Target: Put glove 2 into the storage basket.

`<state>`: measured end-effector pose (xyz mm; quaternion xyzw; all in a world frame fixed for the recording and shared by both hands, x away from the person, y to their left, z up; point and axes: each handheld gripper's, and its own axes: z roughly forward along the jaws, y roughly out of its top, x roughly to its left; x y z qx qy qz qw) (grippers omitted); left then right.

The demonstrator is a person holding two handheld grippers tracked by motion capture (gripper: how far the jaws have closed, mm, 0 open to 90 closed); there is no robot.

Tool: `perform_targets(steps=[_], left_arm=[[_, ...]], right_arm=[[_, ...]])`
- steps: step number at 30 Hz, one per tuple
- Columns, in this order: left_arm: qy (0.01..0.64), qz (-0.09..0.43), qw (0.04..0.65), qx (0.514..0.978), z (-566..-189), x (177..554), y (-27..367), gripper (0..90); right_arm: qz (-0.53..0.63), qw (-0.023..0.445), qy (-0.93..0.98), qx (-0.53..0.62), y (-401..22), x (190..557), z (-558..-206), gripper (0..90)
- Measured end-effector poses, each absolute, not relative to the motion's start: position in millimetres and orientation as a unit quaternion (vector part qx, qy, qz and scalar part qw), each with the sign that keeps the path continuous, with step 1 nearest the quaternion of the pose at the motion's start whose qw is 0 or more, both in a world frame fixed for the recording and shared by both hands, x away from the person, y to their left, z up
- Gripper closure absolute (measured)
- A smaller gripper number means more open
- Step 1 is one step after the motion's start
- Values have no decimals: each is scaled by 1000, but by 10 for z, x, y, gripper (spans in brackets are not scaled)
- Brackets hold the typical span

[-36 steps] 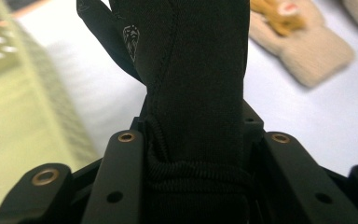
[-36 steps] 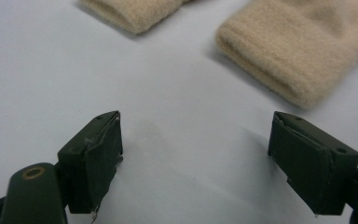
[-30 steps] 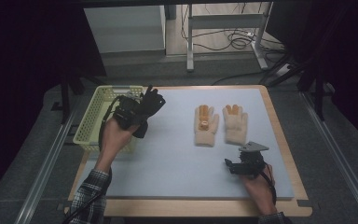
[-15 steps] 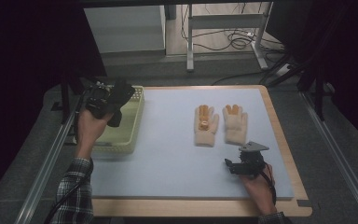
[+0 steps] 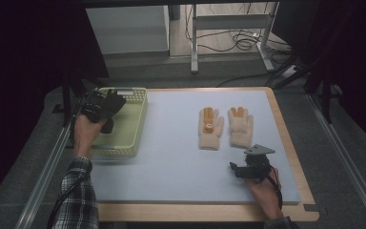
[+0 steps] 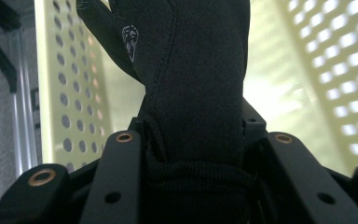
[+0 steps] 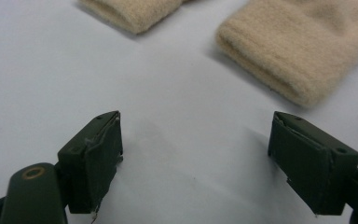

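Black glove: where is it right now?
The black glove is clamped in the left gripper, over the yellow basket at the mat's left edge in the high view, far left of the two beige gloves.

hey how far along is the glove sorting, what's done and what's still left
Nothing looks finished yet. In hand: the left tool is shut on a black glove, held over the yellow-green basket and not released. Left: the two beige gloves lie side by side on the blue mat, and the right tool rests open just short of their cuffs.
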<state>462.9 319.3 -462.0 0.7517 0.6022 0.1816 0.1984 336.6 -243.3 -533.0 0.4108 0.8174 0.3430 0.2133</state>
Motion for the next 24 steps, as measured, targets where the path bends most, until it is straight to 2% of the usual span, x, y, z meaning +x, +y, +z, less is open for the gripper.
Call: perform_targets(steps=[11, 13, 15, 17, 18, 20, 24], left_arm=[[616, 158, 124, 762, -4968, 4821, 3239, 603], [615, 150, 105, 767, -5025, 4848, 3235, 575], [616, 149, 96, 768, -5050, 4861, 3240, 490], [619, 143, 96, 767, -5052, 4865, 3243, 349], [619, 142, 92, 767, -5052, 4864, 3242, 349], [618, 141, 90, 768, -5012, 4840, 3241, 215], [615, 142, 98, 769, -4943, 4787, 3235, 138]], right_arm=[[344, 212, 817, 411, -2436, 3370, -5333, 174], [344, 212, 817, 411, -2436, 3370, -5333, 174], [344, 211, 817, 411, -2436, 3370, -5333, 174], [344, 212, 817, 411, -2437, 3371, -5333, 174], [344, 212, 817, 411, -2436, 3371, -5333, 174], [344, 211, 817, 411, -2437, 3370, -5333, 174], [344, 212, 817, 411, -2436, 3369, -5333, 174]])
